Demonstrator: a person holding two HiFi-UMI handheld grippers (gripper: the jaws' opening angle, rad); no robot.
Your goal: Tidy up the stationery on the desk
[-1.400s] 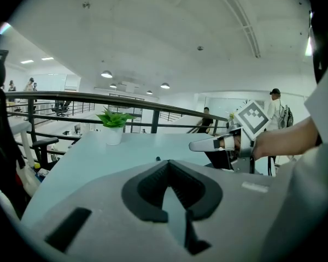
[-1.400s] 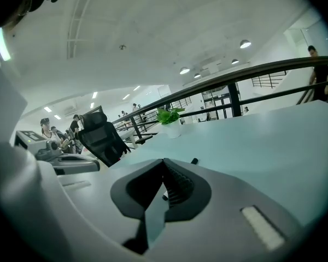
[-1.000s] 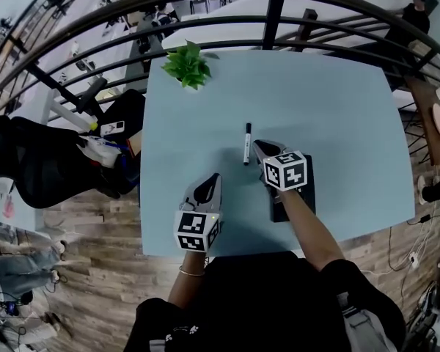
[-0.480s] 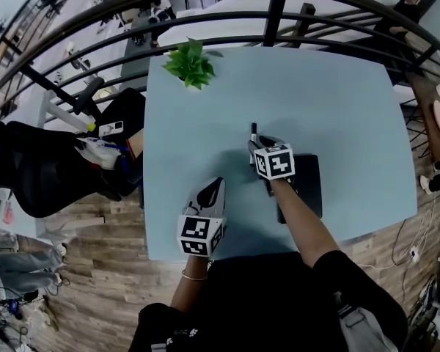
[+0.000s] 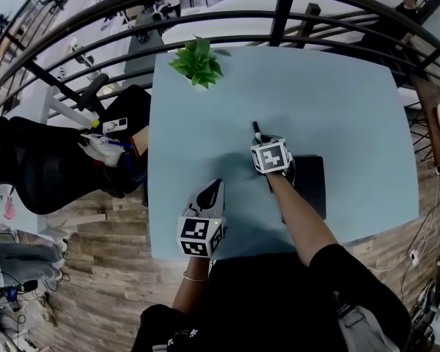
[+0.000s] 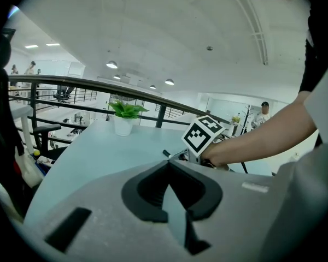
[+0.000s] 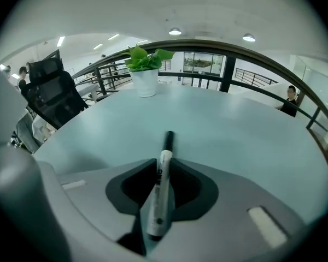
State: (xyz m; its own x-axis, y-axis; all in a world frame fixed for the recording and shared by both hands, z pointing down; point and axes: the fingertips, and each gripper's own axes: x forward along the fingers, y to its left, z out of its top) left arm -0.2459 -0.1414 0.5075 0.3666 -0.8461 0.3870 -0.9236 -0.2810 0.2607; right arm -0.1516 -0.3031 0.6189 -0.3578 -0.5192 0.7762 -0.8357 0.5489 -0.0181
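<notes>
A white marker with a black cap [image 7: 161, 184] lies lengthwise between the jaws of my right gripper [image 7: 163, 164], which is shut on it. In the head view only the marker's black end [image 5: 256, 128] pokes out beyond the right gripper [image 5: 262, 141], near the middle of the light blue desk [image 5: 337, 108]. A flat black case [image 5: 312, 185] lies on the desk just right of that hand. My left gripper [image 5: 215, 188] rests near the desk's front edge, jaws shut with nothing between them [image 6: 168, 171]. The left gripper view shows the right gripper's marker cube [image 6: 203, 135].
A small potted plant [image 5: 198, 63] stands at the desk's far left corner. A dark railing [image 5: 279, 13] curves behind the desk. A black office chair [image 5: 29, 163] with a bag of items sits off the left edge.
My right gripper moved forward and left onto the marker, which lay loose on the desk, and has shut on it. The left gripper has barely moved.
</notes>
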